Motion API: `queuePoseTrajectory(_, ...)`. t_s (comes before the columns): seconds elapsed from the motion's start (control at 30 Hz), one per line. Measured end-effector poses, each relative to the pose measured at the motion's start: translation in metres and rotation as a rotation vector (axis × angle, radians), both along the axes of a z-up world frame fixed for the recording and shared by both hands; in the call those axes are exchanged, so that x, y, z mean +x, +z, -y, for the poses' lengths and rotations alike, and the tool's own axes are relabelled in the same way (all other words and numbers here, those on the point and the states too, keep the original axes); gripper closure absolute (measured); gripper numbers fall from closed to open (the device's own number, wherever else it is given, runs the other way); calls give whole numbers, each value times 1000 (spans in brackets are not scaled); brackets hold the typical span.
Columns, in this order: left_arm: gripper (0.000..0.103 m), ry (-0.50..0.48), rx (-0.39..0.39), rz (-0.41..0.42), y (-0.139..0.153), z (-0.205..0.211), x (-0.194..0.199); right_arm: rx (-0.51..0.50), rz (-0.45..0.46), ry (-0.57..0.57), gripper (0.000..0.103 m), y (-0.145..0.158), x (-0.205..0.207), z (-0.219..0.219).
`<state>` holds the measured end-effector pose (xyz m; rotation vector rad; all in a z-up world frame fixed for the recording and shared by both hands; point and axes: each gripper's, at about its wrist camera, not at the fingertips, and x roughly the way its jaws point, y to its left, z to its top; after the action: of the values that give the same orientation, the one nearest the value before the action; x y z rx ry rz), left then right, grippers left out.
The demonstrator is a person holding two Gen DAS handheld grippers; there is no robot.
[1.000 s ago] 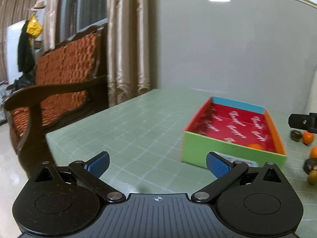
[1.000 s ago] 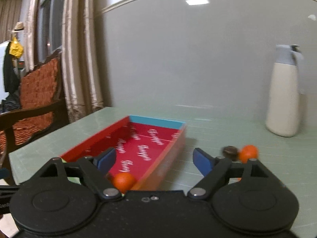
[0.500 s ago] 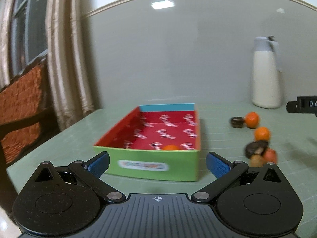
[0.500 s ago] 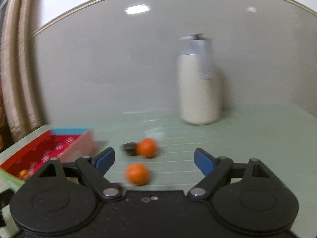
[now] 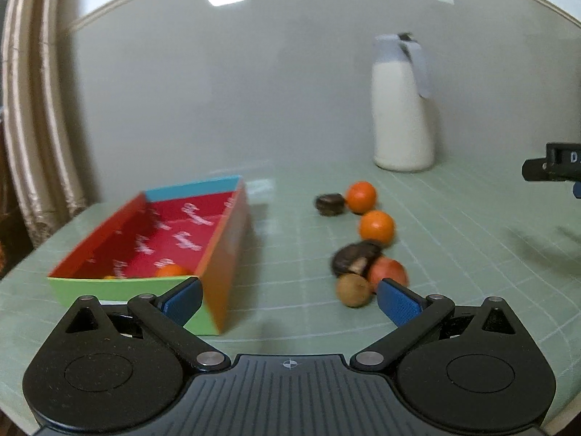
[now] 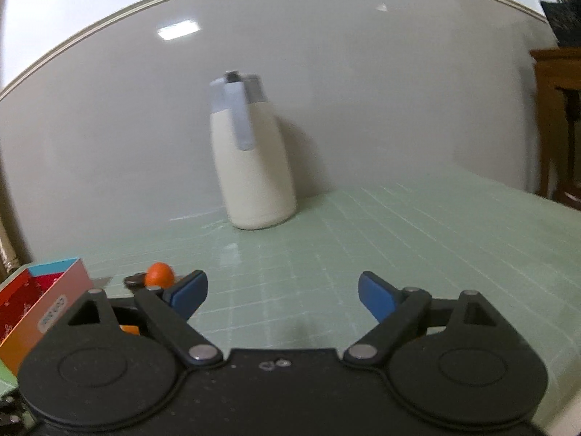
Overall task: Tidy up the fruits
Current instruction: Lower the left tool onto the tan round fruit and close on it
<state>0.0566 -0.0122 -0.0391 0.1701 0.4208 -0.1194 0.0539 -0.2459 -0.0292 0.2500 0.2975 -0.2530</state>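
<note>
A coloured cardboard box [image 5: 221,254] with a red inside lies on the left of the green table, with an orange [image 5: 170,270] in its near corner. To its right lie loose fruits: two oranges [image 5: 376,227], two dark fruits [image 5: 356,254], a red one [image 5: 387,272] and a brown one [image 5: 353,289]. My left gripper [image 5: 290,301] hangs in front of them, its jaws wide, closing slightly, with nothing between them. My right gripper [image 6: 283,296] is opening over bare table, empty. An orange [image 6: 158,274] and the box [image 6: 43,290] sit at its left.
A cream flask with a grey lid [image 6: 250,160] stands at the back by the grey wall. A curtain [image 5: 32,127] hangs at the far left. A wooden cabinet [image 6: 555,120] stands beyond the table's right edge. A black part of the right tool [image 5: 552,165] shows at the left view's right edge.
Both views have swung to the right. The sofa left the left view and the loose fruits came in. The right view passed from the box to the flask.
</note>
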Motion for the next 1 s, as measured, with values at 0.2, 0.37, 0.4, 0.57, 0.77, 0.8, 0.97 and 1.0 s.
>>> queuePoseTrajectory(0.2, 27, -33, -10, -67, -8, 15, 14, 28, 1, -32, 13, -5, -13, 20)
queuePoseTrajectory(0.37, 53, -56, -7, -105, -13, 24, 26, 32, 3, -46, 13, -6, -19, 28)
queuePoseTrajectory(0.4, 53, -56, -10, -117, -15, 25, 28, 33, 2, -48, 13, -6, -20, 29)
queuePoseTrajectory(0.57, 54, -46, -16, -117, -16, 27, 34, 47, 2, -59, 13, -6, -17, 36)
queuePoseTrajectory(0.77, 67, -61, -14, -134, -19, 32, 39, 32, 11, -78, 13, -5, -20, 36)
queuePoseTrajectory(0.8, 68, -61, -17, -134, -19, 32, 39, 32, 10, -76, 13, -5, -22, 35)
queuePoseTrajectory(0.97, 77, -69, -18, -134, -19, 34, 39, 40, 0, -68, 13, -6, -22, 34)
queuePoseTrajectory(1.0, 77, -70, -19, -134, -19, 34, 39, 40, 0, -67, 13, -6, -22, 34)
